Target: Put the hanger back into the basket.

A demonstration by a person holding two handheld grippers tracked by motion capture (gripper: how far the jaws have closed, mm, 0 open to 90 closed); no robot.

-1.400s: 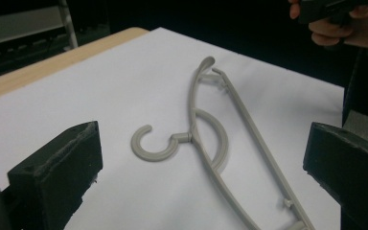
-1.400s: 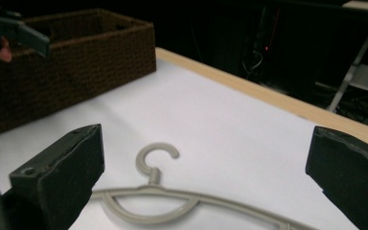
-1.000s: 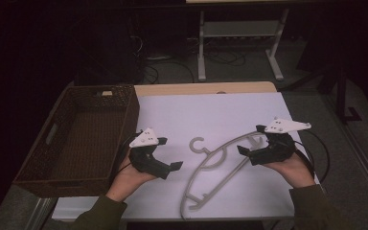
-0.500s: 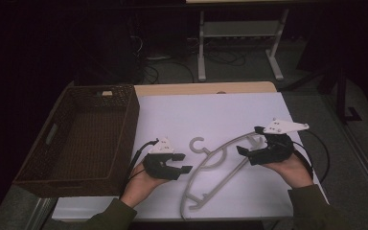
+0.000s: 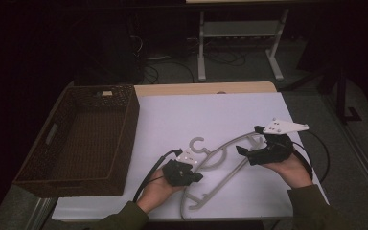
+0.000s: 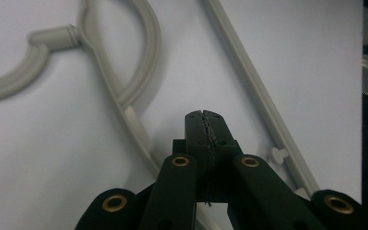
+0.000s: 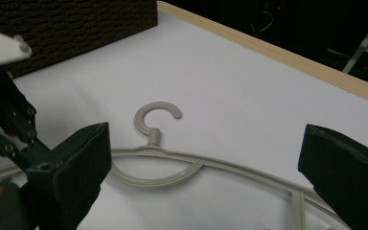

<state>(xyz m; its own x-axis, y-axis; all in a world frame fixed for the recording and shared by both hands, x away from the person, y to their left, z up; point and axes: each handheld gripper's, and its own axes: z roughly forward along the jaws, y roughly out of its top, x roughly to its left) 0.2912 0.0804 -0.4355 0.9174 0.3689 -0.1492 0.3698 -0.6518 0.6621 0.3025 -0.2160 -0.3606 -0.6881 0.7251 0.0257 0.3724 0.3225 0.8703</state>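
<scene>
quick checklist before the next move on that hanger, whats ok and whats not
1. Hanger lies flat on the white table cover: ok.
2. Left claw has just been closing and is now shut with nothing between its jaws, so no grip on the hanger: not ok.
3. Left claw sits over bare cover between the hanger's curved shoulder and its straight bar: not ok for a grasp.
4. Right claw open, with the hanger's arm between the jaws: ok.
5. Right claw pads pressing on the hanger: cannot tell.
6. Basket stands apart from both claws, at the table's left: ok.
</scene>
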